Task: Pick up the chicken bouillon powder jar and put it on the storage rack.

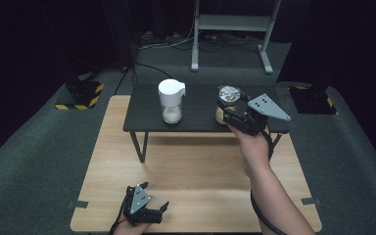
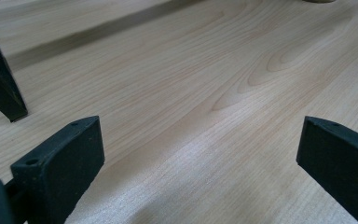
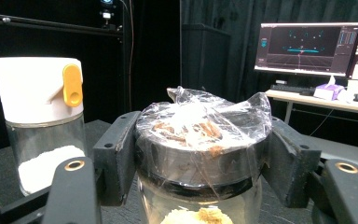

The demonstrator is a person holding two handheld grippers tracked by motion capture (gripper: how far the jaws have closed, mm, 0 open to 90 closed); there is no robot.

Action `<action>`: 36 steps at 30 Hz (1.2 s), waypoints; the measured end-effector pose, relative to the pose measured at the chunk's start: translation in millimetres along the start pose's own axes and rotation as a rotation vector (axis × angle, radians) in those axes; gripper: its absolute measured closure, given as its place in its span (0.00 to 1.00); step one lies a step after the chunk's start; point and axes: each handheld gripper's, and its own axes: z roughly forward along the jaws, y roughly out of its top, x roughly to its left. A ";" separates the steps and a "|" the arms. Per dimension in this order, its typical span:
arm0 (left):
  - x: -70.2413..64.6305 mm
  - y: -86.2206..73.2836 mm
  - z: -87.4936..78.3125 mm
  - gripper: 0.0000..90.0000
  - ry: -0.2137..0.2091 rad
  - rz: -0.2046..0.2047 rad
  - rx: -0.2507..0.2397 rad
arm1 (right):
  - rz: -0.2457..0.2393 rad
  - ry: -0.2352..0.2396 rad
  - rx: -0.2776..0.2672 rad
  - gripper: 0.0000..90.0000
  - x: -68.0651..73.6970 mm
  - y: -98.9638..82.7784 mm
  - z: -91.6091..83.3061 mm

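Observation:
A glass jar (image 3: 200, 154) with a dark lid wrapped in clear plastic film stands at the right of a small black table (image 1: 196, 120). My right gripper (image 1: 227, 110) is shut on this jar (image 1: 227, 100), its jaws pressing both sides of the lid. A second glass jar (image 1: 171, 100) with a white flip-cap lid and white powder inside stands to its left; this white-lidded jar (image 3: 42, 121) has a yellow tab. My left gripper (image 1: 154, 198) rests low over the wooden tabletop (image 2: 191, 93) near the front edge, open, with nothing between its jaws.
The small black table stands on the far half of the light wooden table (image 1: 196, 171); one black leg (image 2: 0, 88) is close to the left gripper. Beyond lie dark floor, a metal stand (image 1: 230, 24) and monitors (image 3: 307, 46) on a desk.

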 end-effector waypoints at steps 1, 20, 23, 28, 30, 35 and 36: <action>0.0 0.0 0.0 0.01 -0.001 0.000 0.000 | 0.001 0.000 0.002 0.38 0.4 -0.5 1.5; -0.6 -0.2 -0.3 0.01 -0.002 0.004 -0.003 | 0.030 -0.002 0.011 0.38 -3.0 -2.9 6.2; -0.7 -0.2 -0.3 0.01 -0.001 0.005 -0.003 | 0.041 -0.002 0.011 0.38 -4.6 -3.3 6.8; -0.7 -0.2 -0.3 0.01 -0.001 0.004 -0.003 | 0.057 -0.003 0.011 0.38 -6.4 -3.8 7.6; -0.6 -0.2 -0.4 0.01 -0.001 0.004 -0.003 | 0.059 -0.004 0.012 0.38 -6.8 -3.9 8.3; -0.5 -0.2 -0.4 0.01 -0.002 0.003 -0.003 | 0.067 -0.004 0.012 0.37 -7.3 -4.2 10.0; -0.5 -0.2 -0.4 0.01 -0.002 0.002 -0.003 | 0.067 -0.004 0.012 0.37 -7.5 -4.1 10.1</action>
